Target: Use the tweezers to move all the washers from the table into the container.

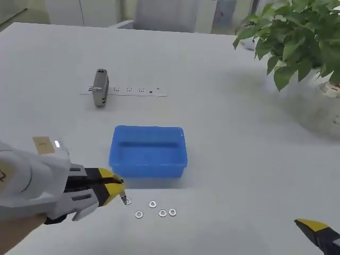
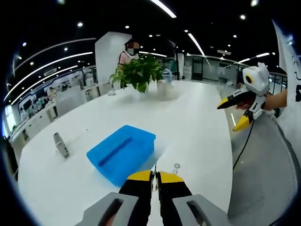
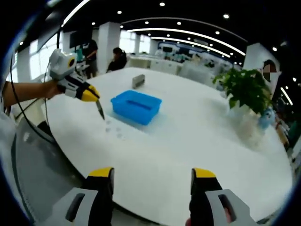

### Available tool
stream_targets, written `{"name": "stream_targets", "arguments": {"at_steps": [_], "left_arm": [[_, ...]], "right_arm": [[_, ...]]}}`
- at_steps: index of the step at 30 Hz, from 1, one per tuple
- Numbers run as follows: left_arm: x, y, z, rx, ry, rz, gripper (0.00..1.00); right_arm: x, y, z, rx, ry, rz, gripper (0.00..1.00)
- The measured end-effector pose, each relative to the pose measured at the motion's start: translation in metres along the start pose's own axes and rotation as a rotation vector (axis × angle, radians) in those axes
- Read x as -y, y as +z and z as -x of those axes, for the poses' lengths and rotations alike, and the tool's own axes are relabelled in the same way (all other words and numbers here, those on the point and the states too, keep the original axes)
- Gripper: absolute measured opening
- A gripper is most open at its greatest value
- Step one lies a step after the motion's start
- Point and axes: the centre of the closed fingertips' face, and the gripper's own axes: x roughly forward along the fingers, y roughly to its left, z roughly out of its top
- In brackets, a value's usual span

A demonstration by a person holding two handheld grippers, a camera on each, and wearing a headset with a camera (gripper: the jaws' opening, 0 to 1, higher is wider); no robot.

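Hovering left gripper (image 1: 118, 186) clenched on tweezers (image 1: 125, 198), tip at nearest washer (image 1: 128, 202), rest trailing right, container (image 1: 147, 162) just beyond; right gripper (image 1: 319, 232) released, well apart.

white table (image 1: 239, 175) | blue container (image 1: 147, 151) mid-table | five washers (image 1: 153, 204) loose on the near side of container, not touching it | grey device (image 1: 100, 86), white power strip (image 1: 130, 91) beyond container | potted plant (image 1: 297, 37) far right of container
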Motion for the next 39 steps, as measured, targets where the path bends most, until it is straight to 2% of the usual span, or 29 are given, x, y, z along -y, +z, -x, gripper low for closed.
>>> {"name": "stream_targets", "arguments": {"at_steps": [6,10,12,20,39], "left_arm": [[-0.004,-0.003,-0.010,-0.013,0.002,-0.003,0.00],[-0.005,-0.004,-0.014,-0.010,-0.007,0.005,0.00],[-0.005,-0.005,-0.016,-0.015,-0.005,-0.010,0.00],[-0.007,-0.013,-0.014,-0.036,-0.004,-0.012,0.00],[-0.009,-0.013,-0.014,-0.033,-0.004,-0.004,0.01]], "right_arm": [[0.007,0.000,-0.001,0.021,0.001,-0.096,0.62],[0.010,-0.002,0.000,0.018,-0.003,-0.126,0.63],[0.010,-0.002,0.000,0.019,0.000,-0.145,0.62],[0.010,-0.001,0.001,0.019,-0.008,-0.158,0.62],[0.011,-0.001,0.000,0.014,-0.010,-0.165,0.60]]}}
